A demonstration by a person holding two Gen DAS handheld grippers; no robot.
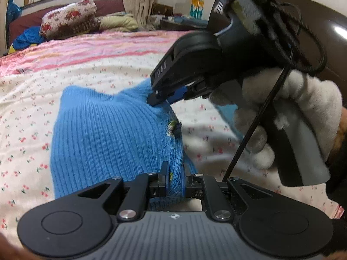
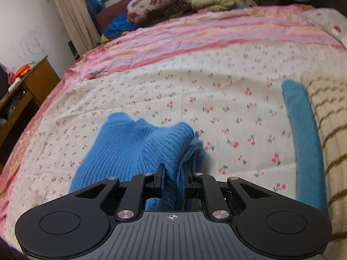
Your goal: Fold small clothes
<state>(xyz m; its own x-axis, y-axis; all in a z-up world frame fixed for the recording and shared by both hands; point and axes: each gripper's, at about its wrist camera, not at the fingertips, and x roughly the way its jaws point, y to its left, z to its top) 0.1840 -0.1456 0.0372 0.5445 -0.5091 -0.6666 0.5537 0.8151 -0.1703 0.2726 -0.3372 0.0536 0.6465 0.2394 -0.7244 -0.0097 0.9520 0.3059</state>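
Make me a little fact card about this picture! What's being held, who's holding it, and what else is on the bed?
item held: blue knit garment, ribbed, bunched up
left gripper: shut on one edge of the garment
right gripper: shut on another edge of the garment
surface: bed sheet with small cherry print
also on the bed: teal cloth beside a striped beige knit, to the right
far end of bed: flowered pillow
fold state: not yet folded flat

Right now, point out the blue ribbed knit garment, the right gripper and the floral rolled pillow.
blue ribbed knit garment (image 1: 104, 134), left wrist view, ribbed middle.
right gripper (image 1: 159, 99), left wrist view, fingertips clamping the knit.
floral rolled pillow (image 2: 156, 4), right wrist view, its middle.
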